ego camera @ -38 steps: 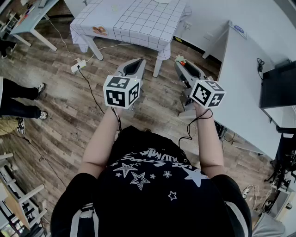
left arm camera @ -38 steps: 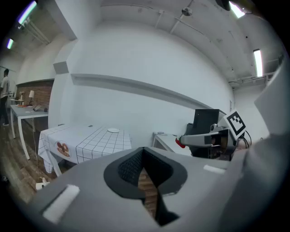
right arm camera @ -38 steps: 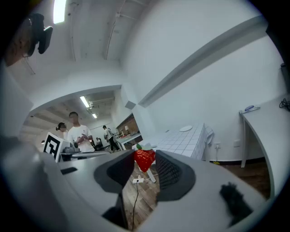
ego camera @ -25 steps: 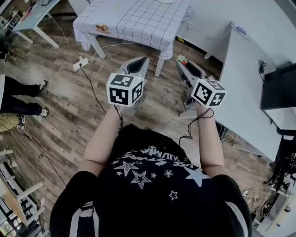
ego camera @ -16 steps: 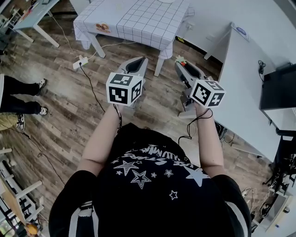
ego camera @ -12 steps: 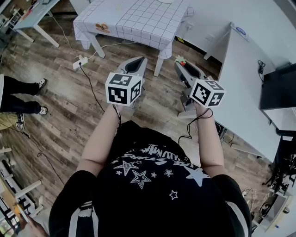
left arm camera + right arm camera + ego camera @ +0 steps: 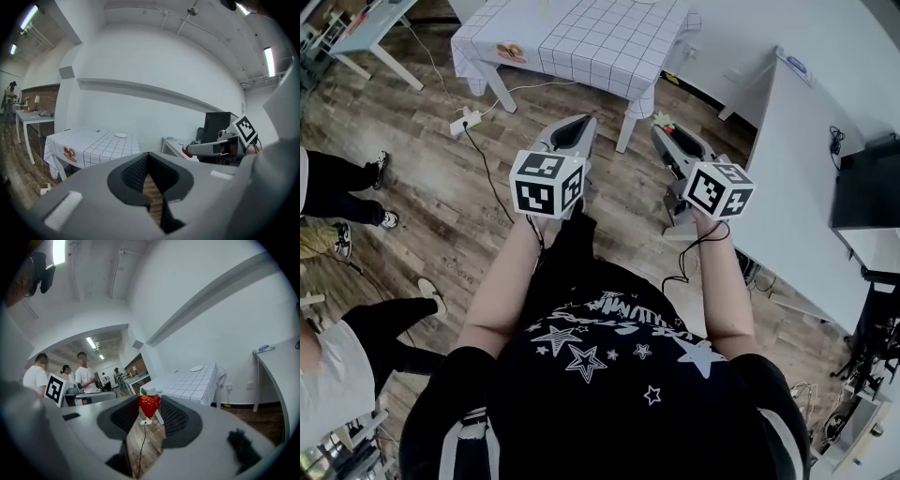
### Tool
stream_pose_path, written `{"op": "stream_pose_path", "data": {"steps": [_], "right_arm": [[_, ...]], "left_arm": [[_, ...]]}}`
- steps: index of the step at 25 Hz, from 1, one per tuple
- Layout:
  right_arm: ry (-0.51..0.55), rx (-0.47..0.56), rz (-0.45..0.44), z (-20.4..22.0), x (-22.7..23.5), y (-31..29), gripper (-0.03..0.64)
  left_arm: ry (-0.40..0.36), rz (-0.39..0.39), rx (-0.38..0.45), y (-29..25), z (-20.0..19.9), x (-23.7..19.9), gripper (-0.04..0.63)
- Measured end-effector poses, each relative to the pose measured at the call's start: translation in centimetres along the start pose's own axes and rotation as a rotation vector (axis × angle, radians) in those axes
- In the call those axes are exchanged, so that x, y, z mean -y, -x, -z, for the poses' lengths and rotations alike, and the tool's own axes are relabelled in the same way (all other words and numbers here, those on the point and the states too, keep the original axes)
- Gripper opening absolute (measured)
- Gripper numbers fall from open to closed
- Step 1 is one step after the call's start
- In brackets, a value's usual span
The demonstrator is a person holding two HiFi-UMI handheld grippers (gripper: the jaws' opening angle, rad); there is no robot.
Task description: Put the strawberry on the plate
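Note:
A red strawberry with a green cap sits pinched at the tip of my right gripper, which is shut on it. In the head view the strawberry shows at the tip of the right gripper, held in the air over the wood floor. My left gripper hangs beside it, shut and holding nothing. A small white plate lies on the table with the checked cloth ahead; the right gripper view also shows the plate.
A white desk with a dark monitor runs along the right. A power strip and cable lie on the floor. One person's legs stand at left, another person at lower left. Several people stand farther off.
Both grippers keep about the same pose, with the strawberry still held. A person has stepped into the lower left of the head view, and the view has shifted slightly.

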State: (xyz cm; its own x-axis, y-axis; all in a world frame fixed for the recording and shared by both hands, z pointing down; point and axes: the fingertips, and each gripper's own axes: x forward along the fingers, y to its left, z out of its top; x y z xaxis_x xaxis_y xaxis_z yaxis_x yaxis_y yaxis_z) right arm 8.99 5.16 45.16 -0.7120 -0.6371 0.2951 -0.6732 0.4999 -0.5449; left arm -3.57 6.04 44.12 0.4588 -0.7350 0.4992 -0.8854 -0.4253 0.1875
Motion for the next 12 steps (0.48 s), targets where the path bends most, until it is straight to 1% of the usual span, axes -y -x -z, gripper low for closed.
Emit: {"op": "stream_pose_path", "data": {"steps": [3, 6, 12], "right_arm": [[-0.005, -0.007, 0.02, -0.2, 1.3, -0.9, 0.156], [-0.008, -0.009, 0.045, -1.0, 3.1, -2.2, 0.156], [-0.021, 0.0, 0.087, -3.3, 6.7, -6.7, 0.156]], "left_arm": [[0.014, 0.007, 0.002, -1.7, -0.4, -1.2, 0.008], [0.011, 0.023, 0.014, -3.7, -1.4, -2.2, 0.009], [0.018, 0.057, 0.007, -9.1, -3.3, -5.9, 0.009]]}}
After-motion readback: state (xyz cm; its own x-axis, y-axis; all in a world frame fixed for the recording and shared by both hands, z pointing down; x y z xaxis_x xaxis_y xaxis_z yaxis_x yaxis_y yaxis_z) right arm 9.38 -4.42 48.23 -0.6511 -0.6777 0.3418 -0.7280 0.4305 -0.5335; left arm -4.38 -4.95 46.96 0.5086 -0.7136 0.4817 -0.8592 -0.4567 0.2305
